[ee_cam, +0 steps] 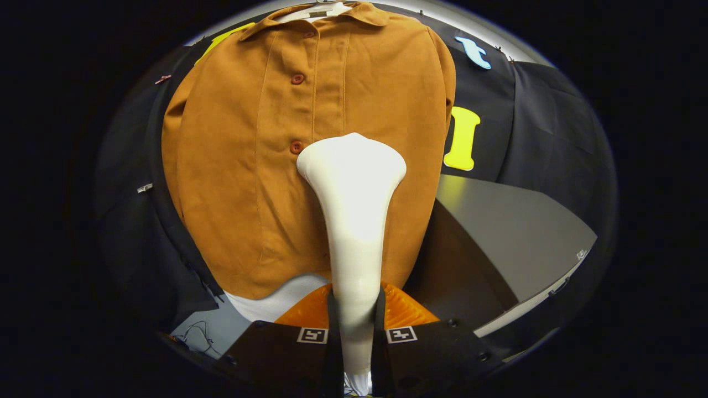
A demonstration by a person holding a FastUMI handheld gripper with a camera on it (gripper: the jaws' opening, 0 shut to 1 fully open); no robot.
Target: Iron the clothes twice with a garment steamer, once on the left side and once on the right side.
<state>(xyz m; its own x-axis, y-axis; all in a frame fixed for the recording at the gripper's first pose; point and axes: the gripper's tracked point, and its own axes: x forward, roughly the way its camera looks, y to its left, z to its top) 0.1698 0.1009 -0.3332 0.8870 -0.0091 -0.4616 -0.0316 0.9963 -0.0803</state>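
1. Black cloth makes the booth's wall (553,138) behind everything; a grey counter (514,232) juts in to the right of the hanging garment.
2. One shirt (238,182), tan-orange with a collar, hangs flat against the wall on one pale hanger (326,10) at the top. Something white shows below its hem; I cannot tell what it is.
3. One garment steamer (354,221), white, rises from between the fingers and flares into a wide head. The head lies over the middle of the shirt, just right of the button strip, about level with the lowest button I can see.
4. One claw (354,331) is closed around the steamer's narrow handle, both fingers pressing its sides.
5. Three buttons (297,147) can be counted down the front strip: one near the collar, one mid-chest, one beside the steamer head.
6. Progress, as a judgement: the steamer is in hand and at the cloth, so a pass looks under way on the half right of the buttons. Nothing on the fabric tells me which passes are finished, so how much is left cannot be read.
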